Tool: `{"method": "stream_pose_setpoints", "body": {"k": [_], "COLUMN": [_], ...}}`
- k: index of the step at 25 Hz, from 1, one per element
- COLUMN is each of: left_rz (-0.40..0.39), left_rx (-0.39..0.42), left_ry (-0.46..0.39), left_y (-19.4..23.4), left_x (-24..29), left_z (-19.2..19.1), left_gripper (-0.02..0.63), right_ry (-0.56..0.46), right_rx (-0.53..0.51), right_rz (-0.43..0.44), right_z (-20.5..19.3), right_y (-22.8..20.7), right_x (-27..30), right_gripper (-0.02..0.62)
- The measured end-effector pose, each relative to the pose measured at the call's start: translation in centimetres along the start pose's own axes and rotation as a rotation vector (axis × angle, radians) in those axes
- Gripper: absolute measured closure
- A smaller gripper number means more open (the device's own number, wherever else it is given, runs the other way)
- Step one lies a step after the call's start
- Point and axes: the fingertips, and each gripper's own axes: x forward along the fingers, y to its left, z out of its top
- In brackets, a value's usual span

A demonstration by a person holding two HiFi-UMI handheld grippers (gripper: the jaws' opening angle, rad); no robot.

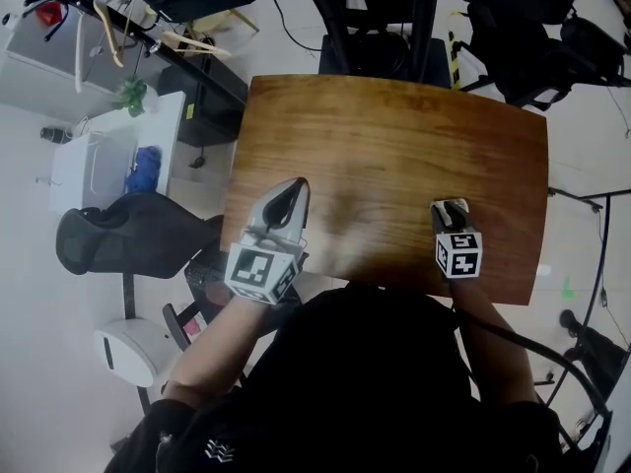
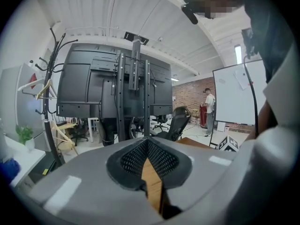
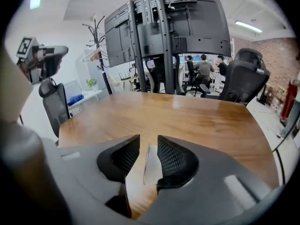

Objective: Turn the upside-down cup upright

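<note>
Hovering over the wooden bench, both tools sit near its front edge, well apart from each other. Left hand-held gripper is at the bench's left front corner. In the left gripper view its jaws meet at the tips, closed on nothing, and only bench wood shows through the slit below them. Right hand-held gripper points down at the bench near the right front. In the right gripper view its jaws stand apart. A thin, clear see-through shape sits between them, taken as the cup. It lies just beside the picture-right pad, with a gap to the other pad, so it is not clamped. Can't tell whether the cup is upright or upside down. Can't make it out in the head view. The rest of the bench top is bare wood. A black office chair stands left of the bench. A coat rack and whiteboard stand in the room behind.
</note>
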Motion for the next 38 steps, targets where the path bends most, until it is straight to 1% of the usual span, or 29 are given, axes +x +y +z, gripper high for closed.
{"method": "stream_pose_setpoints", "body": {"k": [2, 4, 6, 8, 12, 16, 18, 20, 22, 25, 27, 29, 30, 31, 32, 35, 38], "left_rz": [-0.006, -0.012, -0.015, -0.013, -0.017, -0.021, -0.025, -0.028, -0.03, -0.032, -0.031, -0.025, -0.02, -0.013, -0.005, 0.023, 0.049], "left_rx": [0.0, 0.0, -0.001, -0.004, 0.002, 0.009, 0.014, 0.02, 0.024, 0.023, 0.02, 0.016, 0.016, 0.016, 0.015, 0.01, 0.004], "left_ry": [0.0, 0.001, 0.002, 0.002, 0.008, 0.016, 0.019, 0.02, 0.019, 0.019, 0.022, 0.029, 0.033, 0.036, 0.037, 0.037, 0.045], "left_y": [-0.4, -0.8, -1.0, -1.2, -1.6, -2.1, -2.3, -2.4, -2.5, -2.6, -2.6, -2.6, -2.6, -2.5, -2.4, -1.7, -1.0], "left_x": [0.3, 0.7, 1.2, 1.7, 2.6, 3.4, 3.7, 3.9, 4.1, 4.2, 4.1, 3.8, 3.7, 3.5, 3.3, 2.7, 1.9], "left_z": [0.0, 0.0, 0.0, 0.0, 0.2, 0.5, 0.7, 0.9, 1.0, 0.9, 0.7, 0.4, 0.3, 0.3, 0.3, 0.3, -0.1], "left_gripper": [0.606, 0.606, 0.606, 0.606, 0.606, 0.606, 0.606, 0.606, 0.606, 0.606, 0.606, 0.606, 0.606, 0.606, 0.606, 0.606, 0.606], "right_ry": [-0.043, -0.064, -0.047, -0.007, 0.056, 0.052, 0.051, 0.051, 0.055, 0.063, 0.055, 0.036, 0.029, 0.03, 0.037, 0.068, 0.081], "right_rx": [0.038, 0.067, 0.108, 0.159, 0.263, 0.334, 0.326, 0.306, 0.289, 0.264, 0.256, 0.274, 0.299, 0.329, 0.352, 0.362, 0.35], "right_rz": [0.021, 0.01, -0.009, -0.002, 0.107, 0.196, 0.206, 0.203, 0.208, 0.22, 0.197, 0.162, 0.166, 0.185, 0.207, 0.246, 0.275], "right_z": [0.8, 1.1, 0.5, -0.8, -2.5, -2.4, -2.2, -2.1, -2.2, -2.5, -2.5, -2.3, -2.1, -2.0, -1.8, -1.4, -0.8], "right_y": [-0.8, -2.5, -4.8, -6.8, -7.8, -7.1, -6.8, -6.7, -6.5, -6.0, -6.1, -7.0, -7.3, -7.5, -7.5, -7.2, -6.4], "right_x": [-0.7, -1.5, -2.0, -2.1, -1.4, -0.8, -0.7, -0.7, -0.8, -0.9, -1.0, -1.1, -1.0, -0.7, -0.4, 0.9, 1.4], "right_gripper": [0.463, 0.463, 0.462, 0.462, 0.457, 0.467, 0.499, 0.581, 0.594, 0.594, 0.594, 0.582, 0.515, 0.429, 0.39, 0.402, 0.479]}}
